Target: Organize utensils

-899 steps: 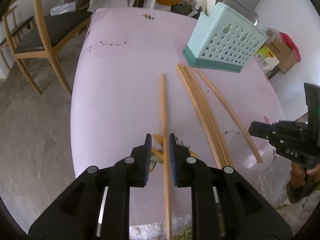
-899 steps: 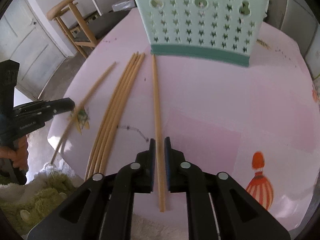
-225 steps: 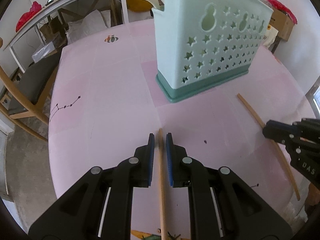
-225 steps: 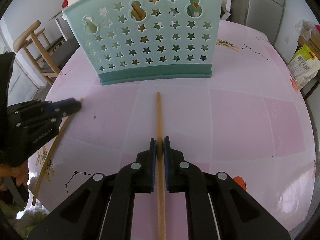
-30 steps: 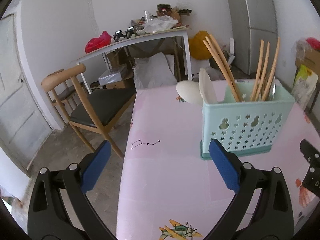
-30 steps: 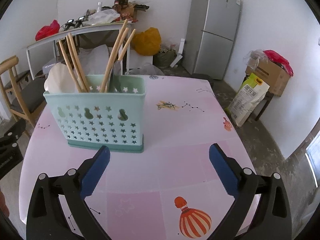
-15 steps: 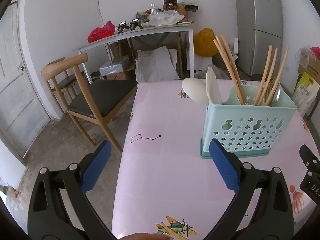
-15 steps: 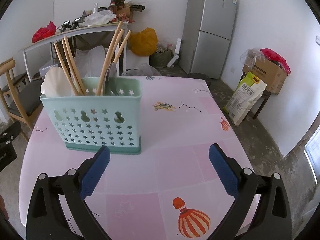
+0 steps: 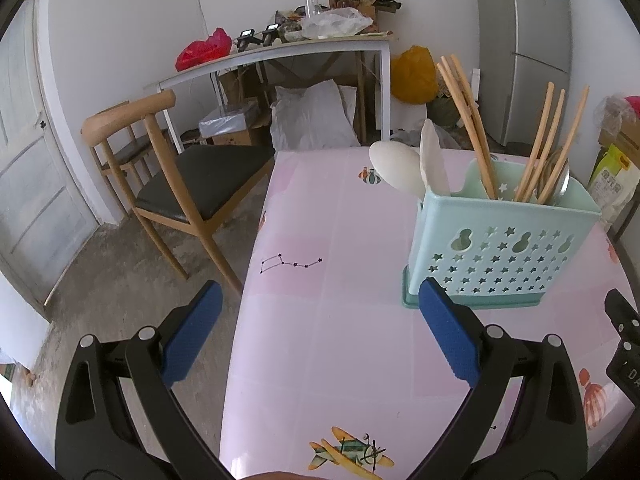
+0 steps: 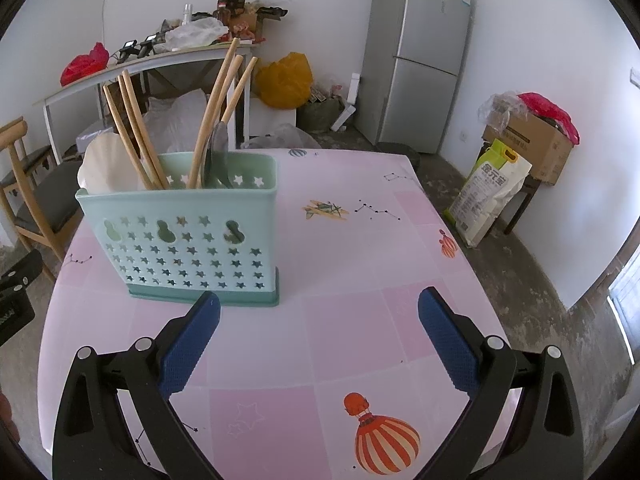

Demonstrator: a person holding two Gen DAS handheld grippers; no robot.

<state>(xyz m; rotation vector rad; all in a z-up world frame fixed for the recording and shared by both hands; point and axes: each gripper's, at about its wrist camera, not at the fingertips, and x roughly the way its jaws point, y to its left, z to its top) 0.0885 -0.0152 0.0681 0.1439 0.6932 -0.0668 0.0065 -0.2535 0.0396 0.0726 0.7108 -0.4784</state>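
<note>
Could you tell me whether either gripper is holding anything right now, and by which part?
Nothing is held: the left gripper and right gripper are both open and empty.

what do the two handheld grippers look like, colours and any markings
Both the left gripper and the right gripper share one build: matte black plastic arms with silver rivets at the joints, ending in fingers faced with textured blue pads. White lettering marks the side of the right gripper's body, cut off at the left view's edge.

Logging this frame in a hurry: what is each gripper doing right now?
Left gripper: open, holding nothing.
Right gripper: open, holding nothing.
</note>
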